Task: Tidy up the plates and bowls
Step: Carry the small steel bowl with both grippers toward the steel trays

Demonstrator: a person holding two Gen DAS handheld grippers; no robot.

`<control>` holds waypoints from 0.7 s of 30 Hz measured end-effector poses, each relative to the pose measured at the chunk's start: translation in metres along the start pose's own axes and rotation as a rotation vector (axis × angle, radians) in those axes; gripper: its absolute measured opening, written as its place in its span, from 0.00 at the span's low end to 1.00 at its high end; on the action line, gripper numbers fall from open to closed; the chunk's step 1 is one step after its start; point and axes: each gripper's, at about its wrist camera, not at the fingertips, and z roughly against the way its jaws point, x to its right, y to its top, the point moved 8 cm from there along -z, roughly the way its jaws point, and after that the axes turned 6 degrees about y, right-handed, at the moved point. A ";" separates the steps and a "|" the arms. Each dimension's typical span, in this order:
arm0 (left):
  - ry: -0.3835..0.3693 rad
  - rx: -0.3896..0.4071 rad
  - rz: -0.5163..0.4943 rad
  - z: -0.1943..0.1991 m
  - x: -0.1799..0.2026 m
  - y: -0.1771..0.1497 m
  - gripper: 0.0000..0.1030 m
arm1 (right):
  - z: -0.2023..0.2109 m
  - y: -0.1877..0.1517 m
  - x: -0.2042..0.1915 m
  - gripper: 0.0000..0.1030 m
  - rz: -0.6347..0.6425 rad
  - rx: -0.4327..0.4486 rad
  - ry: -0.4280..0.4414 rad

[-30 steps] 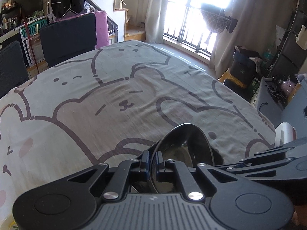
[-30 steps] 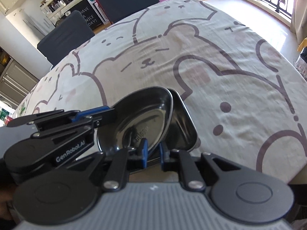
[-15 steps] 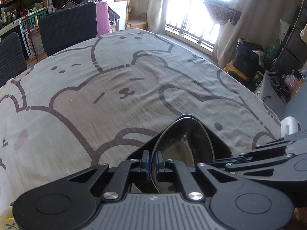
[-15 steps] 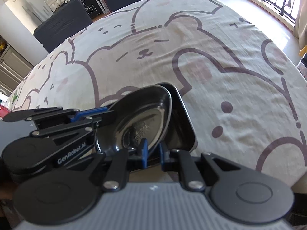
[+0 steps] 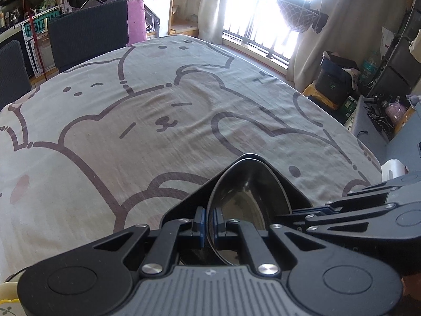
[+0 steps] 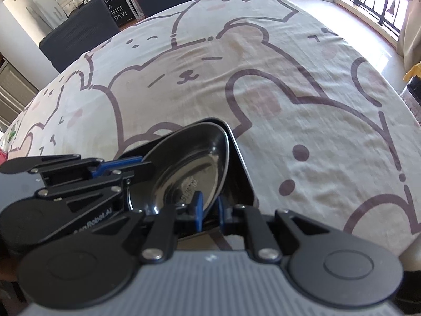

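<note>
A shiny oval steel plate [image 5: 247,200] sits tilted inside a black rectangular tray [image 5: 294,192] at the near edge of the table. My left gripper [image 5: 208,222] is shut on the plate's near rim. My right gripper [image 6: 209,212] is shut on the rim of the same plate [image 6: 189,168], with the black tray [image 6: 240,181] under and beside it. Each gripper shows in the other's view: the right one [image 5: 368,210] to the right, the left one [image 6: 79,181] to the left.
The table is covered by a cloth with bear drawings [image 5: 158,110]. Dark chairs [image 5: 86,36] stand at the far side. The table edge drops off to the right toward clutter and a window [image 5: 263,26]. A pale dish rim [image 5: 8,305] peeks in at the lower left.
Both grippers keep their hold on the plate. Both views have shifted slightly forward over the table, and the plate sits a little more tilted in the tray.
</note>
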 end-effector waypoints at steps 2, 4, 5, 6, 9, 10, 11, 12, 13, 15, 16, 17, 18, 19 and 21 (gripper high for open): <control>0.001 -0.003 -0.004 0.000 0.000 0.000 0.06 | -0.001 0.000 0.000 0.15 0.001 -0.001 0.000; 0.002 -0.007 -0.008 0.000 0.000 0.000 0.06 | -0.001 0.000 0.000 0.15 -0.001 0.000 0.001; 0.001 -0.009 -0.007 0.000 0.000 -0.001 0.06 | -0.001 0.000 0.000 0.15 0.001 0.001 0.001; 0.001 -0.011 -0.006 0.000 -0.001 -0.001 0.06 | -0.001 0.000 -0.001 0.15 0.004 0.002 0.001; 0.002 -0.016 -0.004 0.000 -0.001 -0.001 0.06 | -0.002 0.001 -0.001 0.15 0.012 0.004 0.004; 0.003 -0.018 -0.004 0.000 -0.001 -0.001 0.06 | -0.002 0.001 -0.001 0.15 0.015 0.002 0.005; 0.001 -0.020 -0.003 0.000 -0.002 -0.001 0.06 | -0.002 0.001 -0.001 0.16 0.017 -0.001 0.007; -0.001 -0.022 0.001 0.000 -0.002 -0.001 0.06 | -0.002 0.000 -0.001 0.18 0.019 -0.004 0.011; -0.004 -0.025 0.006 0.001 -0.003 -0.001 0.06 | -0.002 0.000 -0.002 0.19 0.021 -0.008 0.018; -0.004 -0.023 0.011 0.003 -0.005 0.000 0.08 | -0.001 0.001 -0.003 0.21 0.029 -0.009 0.025; -0.002 -0.019 0.010 0.005 -0.006 0.000 0.08 | 0.001 0.002 -0.005 0.21 0.042 -0.004 0.031; -0.004 -0.013 0.014 0.007 -0.006 0.001 0.08 | 0.003 0.003 -0.006 0.23 0.053 0.004 0.039; -0.015 -0.007 0.025 0.010 -0.007 0.003 0.09 | 0.006 0.004 -0.008 0.23 0.067 0.012 0.046; -0.026 -0.001 0.038 0.014 -0.007 0.004 0.09 | 0.009 0.005 -0.009 0.23 0.080 0.019 0.055; -0.044 0.018 0.057 0.022 -0.007 0.007 0.13 | 0.018 0.009 -0.012 0.25 0.105 0.037 0.075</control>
